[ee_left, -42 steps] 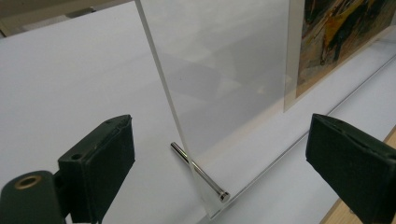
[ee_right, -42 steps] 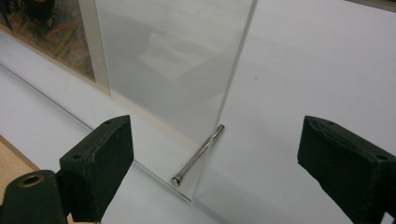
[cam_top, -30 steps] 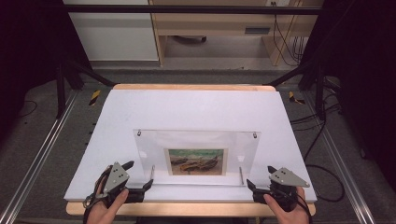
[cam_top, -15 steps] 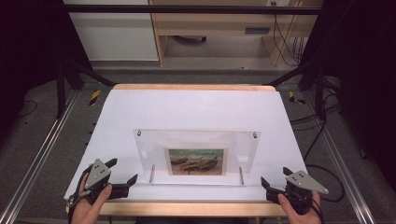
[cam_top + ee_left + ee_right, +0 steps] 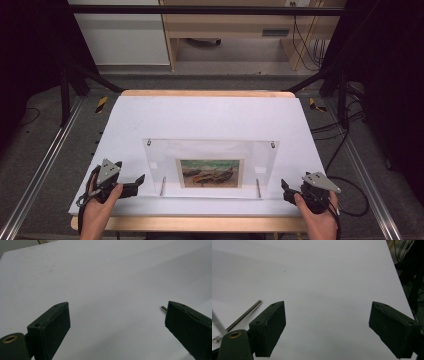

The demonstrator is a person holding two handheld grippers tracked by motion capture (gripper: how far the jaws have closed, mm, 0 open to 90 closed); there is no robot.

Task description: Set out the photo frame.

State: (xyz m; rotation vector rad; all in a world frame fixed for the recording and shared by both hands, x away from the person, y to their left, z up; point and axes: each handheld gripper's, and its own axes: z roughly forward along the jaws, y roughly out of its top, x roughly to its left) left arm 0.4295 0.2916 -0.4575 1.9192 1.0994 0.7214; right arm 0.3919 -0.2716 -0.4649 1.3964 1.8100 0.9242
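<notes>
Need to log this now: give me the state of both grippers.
Left gripper: open, jaws wide apart, holding nothing.
Right gripper: open, jaws wide apart, holding nothing.

no legible text, labels, brands or numbers anywhere; picture (image 5: 209, 173) inside the clear frame (image 5: 210, 165) a painted scene without readable lettering; white table (image 5: 210, 120) unmarked; gripper bodies blank
</notes>
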